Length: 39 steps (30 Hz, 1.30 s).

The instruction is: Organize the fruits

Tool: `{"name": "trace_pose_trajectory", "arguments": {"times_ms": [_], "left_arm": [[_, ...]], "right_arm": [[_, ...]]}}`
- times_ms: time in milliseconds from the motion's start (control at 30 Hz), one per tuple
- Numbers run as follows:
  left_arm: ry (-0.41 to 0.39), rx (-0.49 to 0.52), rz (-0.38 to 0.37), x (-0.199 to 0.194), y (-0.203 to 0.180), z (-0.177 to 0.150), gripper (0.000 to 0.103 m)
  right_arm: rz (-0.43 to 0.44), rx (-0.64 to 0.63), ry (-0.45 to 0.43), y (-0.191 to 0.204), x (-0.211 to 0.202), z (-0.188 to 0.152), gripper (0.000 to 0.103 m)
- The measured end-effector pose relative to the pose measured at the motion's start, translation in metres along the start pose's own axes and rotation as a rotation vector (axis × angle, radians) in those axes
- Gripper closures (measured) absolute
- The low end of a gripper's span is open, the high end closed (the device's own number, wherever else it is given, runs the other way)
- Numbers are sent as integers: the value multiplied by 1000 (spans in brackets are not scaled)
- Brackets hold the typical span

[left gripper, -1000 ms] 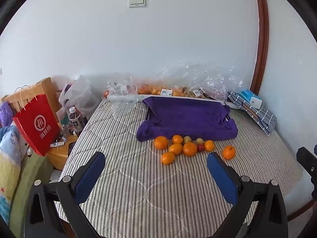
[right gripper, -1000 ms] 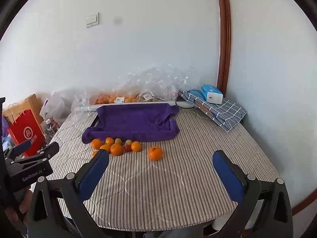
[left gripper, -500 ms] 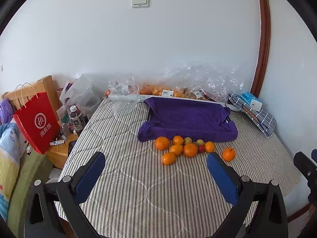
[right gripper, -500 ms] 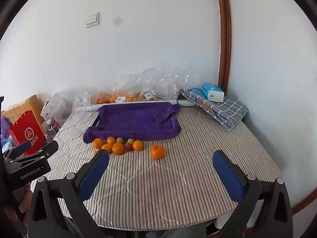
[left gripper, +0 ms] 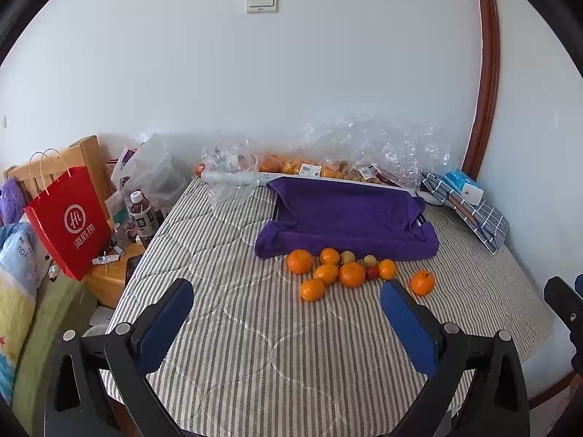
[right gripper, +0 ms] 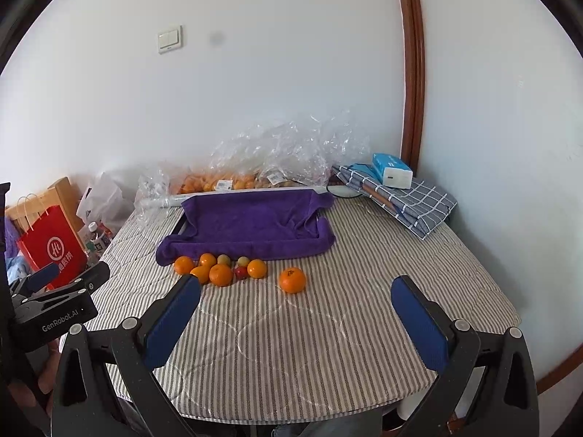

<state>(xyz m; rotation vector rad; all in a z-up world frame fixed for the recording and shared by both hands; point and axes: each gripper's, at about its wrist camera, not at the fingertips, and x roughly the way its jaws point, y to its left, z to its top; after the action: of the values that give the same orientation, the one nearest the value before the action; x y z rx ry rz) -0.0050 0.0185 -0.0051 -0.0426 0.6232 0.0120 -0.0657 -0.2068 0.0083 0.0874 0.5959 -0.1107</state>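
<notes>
The left gripper point(left gripper: 288, 307) has its blue fingers point(left gripper: 167, 324) wide apart and holds nothing. The right gripper point(right gripper: 296, 304) is just as wide and bare. The fruits point(left gripper: 339, 271) lie on the striped, quilted table point(left gripper: 255, 346), in a bunch along the near edge of the soft purple towel point(left gripper: 349, 218). Seven are round and orange, two small and yellowish, one small and red. One orange point(left gripper: 422, 282) sits apart, toward the right edge. The bunch runs left to right.

Seven oranges point(left gripper: 300, 261), two pale yellowish fruits point(left gripper: 347, 256), one small red fruit point(left gripper: 371, 272).
</notes>
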Motion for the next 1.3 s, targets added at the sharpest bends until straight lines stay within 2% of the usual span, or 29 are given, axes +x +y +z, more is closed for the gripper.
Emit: {"name": "trace_pose_trajectory", "arguments": {"times_ms": [1300], "left_arm": [[-11,4,9,-3,-7,-5,0]], "right_arm": [[-13,-6,-1,2,-2,-5,0]]}}
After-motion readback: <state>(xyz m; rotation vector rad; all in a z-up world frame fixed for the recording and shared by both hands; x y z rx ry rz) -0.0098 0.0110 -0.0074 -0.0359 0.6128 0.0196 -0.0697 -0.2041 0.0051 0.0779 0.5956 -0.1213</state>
